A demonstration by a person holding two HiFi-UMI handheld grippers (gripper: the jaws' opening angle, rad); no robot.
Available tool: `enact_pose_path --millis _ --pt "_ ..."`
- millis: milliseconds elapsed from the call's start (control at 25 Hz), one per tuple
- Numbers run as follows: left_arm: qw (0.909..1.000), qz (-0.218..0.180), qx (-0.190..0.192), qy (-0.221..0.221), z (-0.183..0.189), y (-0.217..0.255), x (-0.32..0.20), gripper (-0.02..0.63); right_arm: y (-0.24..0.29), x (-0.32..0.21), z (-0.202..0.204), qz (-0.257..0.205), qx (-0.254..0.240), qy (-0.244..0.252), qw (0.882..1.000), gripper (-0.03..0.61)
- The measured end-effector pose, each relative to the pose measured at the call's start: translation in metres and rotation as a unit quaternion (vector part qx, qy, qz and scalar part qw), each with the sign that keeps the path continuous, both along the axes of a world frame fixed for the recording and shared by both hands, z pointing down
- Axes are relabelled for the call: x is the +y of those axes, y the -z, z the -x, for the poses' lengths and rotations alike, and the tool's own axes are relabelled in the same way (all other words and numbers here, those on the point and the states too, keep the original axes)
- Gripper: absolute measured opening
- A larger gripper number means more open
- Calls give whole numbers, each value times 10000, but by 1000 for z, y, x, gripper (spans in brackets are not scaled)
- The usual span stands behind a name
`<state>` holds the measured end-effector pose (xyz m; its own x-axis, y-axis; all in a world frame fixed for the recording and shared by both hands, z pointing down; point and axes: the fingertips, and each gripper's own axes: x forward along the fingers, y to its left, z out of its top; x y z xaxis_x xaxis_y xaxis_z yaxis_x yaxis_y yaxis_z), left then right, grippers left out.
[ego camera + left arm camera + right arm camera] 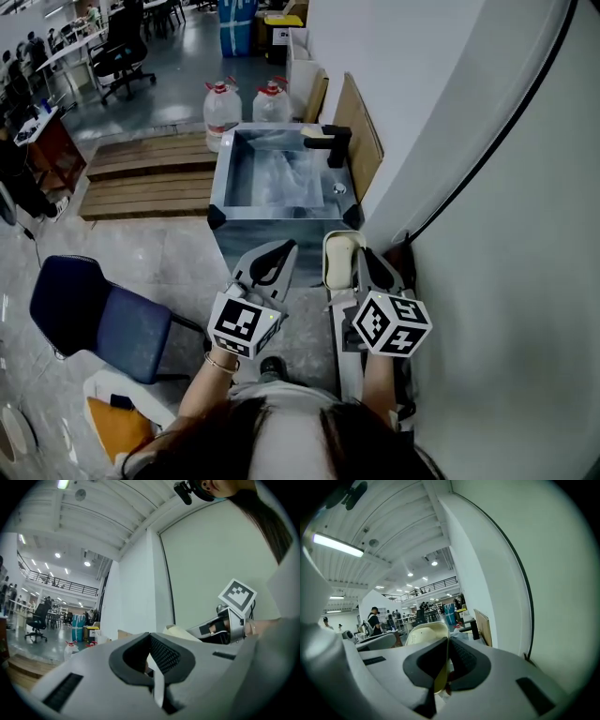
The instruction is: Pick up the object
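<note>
The cream dish (340, 255) (423, 637) stands on edge in the air, its rim pinched between the closed jaws of the right gripper (361, 255) (447, 641). Its long axis points forward toward the steel sink (225, 169). Just beside it, the left gripper (283, 247) (150, 637) has its jaws pressed together on nothing.

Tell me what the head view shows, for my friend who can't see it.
Looking down from a person's head, the right hand-held gripper is shut on the edge of a cream object, while the left hand-held gripper is shut on nothing beside it. Ahead stands a metal sink by a white wall, with a blue chair on the left.
</note>
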<state>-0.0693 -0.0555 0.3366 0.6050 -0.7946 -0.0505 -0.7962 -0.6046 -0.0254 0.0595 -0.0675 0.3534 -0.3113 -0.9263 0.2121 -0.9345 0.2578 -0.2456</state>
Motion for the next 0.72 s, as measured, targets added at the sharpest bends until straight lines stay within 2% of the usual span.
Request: enact_pose_path --millis 720 --pt "9997 -19 -51 228 -36 2 61 8 11 66 -39 -153 -123 151 9997 34"
